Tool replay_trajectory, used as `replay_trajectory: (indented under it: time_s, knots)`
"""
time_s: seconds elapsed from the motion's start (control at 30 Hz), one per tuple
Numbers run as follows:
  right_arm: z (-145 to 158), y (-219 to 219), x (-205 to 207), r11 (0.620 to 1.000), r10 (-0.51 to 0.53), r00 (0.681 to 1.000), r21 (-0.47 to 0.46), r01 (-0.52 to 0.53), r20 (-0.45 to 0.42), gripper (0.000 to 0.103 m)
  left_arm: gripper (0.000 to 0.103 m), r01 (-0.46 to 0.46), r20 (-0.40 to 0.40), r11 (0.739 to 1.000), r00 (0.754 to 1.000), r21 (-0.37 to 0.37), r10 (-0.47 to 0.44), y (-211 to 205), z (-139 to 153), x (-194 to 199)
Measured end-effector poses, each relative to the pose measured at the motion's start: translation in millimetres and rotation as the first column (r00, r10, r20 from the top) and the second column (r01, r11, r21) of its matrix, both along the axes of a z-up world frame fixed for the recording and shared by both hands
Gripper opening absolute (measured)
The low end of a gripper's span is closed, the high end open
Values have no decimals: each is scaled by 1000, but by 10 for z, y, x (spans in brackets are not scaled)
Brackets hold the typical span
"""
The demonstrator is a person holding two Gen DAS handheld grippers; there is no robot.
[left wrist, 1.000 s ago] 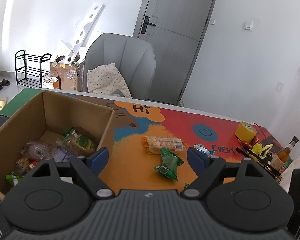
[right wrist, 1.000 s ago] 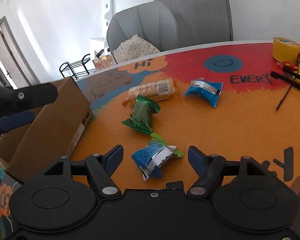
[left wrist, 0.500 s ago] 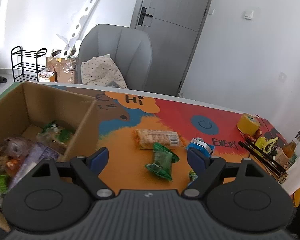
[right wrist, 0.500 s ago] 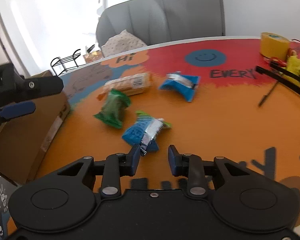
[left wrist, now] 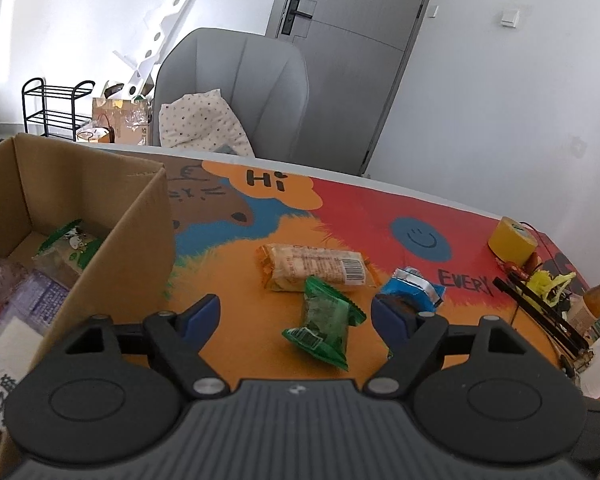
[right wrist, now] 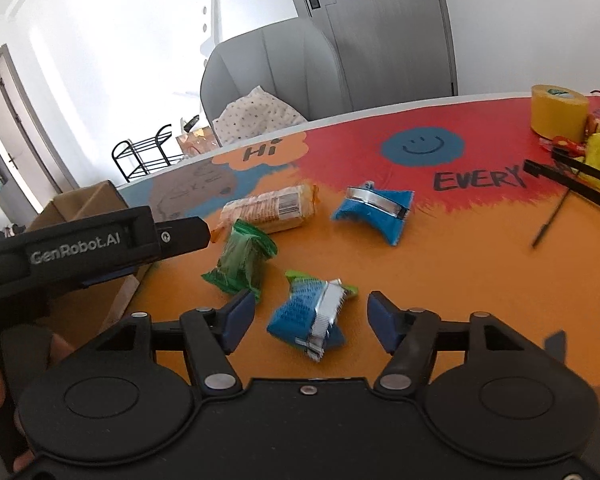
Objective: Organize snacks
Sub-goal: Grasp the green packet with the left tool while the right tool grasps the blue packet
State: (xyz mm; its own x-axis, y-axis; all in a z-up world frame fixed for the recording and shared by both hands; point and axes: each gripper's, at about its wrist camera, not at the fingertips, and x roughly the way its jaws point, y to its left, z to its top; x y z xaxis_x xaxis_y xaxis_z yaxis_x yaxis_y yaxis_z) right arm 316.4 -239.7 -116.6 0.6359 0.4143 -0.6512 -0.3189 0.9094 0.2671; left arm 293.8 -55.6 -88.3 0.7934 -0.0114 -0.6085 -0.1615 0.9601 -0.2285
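Lying between wide right fingers, blue snack packet, left fingers wide over green packet

Green snack packet; blue-and-silver packets; brown box; yellow tape roll

my matt black plastic right gripper with blue pads, crinkly glossy blue foil packet with silver seam, shiny green plastic wrapper, clear film biscuit pack, matt brown cardboard box, smooth printed table mat
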Motion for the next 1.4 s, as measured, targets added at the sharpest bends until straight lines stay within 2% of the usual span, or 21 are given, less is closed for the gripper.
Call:
replay_trajectory:
  time_s: [0.03, 0.1, 0.2, 0.33, 0.47, 0.6, 0.63, 0.7, 0.8, 1.0, 1.4]
  knots:
    - [-26, 8, 18, 1000, -4, 1000, -12, 4, -8, 57, 82, 0, -1, 1000, 1000, 1, 0, -5, -12, 16]
    - [-74, -14, 36, 1000, -9, 1000, -15, 9, -23, 44, 81, 5, -7, 1000, 1000, 0, -5, -14, -37, 53]
    - [-94, -94, 2, 1000, -19, 1000, -16, 19, -17, 43, 78, 17, -19, 1000, 1000, -3, -17, -57, -102, 114]
    - [-94, -189, -19, 998, -46, 999, -36, 45, -9, 43, 66, 29, -38, 1000, 999, -1, -29, -115, -218, 199]
    - [-93, -241, -21, 998, -47, 999, -37, 46, -7, 42, 62, 26, -57, 1000, 998, 4, -26, -139, -317, 266]
    - [-96, -259, -18, 998, -47, 999, -33, 46, -5, 40, 50, 28, -64, 999, 998, 15, -27, -167, -391, 313]
    - [-96, -264, -19, 998, -48, 999, -31, 48, -4, 40, 41, 28, -58, 999, 998, 31, -26, -185, -396, 317]
    - [-97, -276, -18, 998, -51, 999, -23, 50, -4, 34, 38, 31, -58, 998, 998, 46, -29, -204, -400, 318]
    - [-78, -289, -25, 998, -54, 999, -14, 54, 4, 34, 31, 39, -61, 999, 997, 37, -36, -197, -377, 301]
    - [-9, -273, -63, 999, -47, 999, 3, 47, 22, 33, 31, 34, -58, 999, 998, 29, -32, -152, -300, 196]
    - [223, -145, -182, 1000, -23, 997, 18, 21, 68, 33, 31, 14, -3, 1000, 1000, 7, -14, 57, -36, -107]
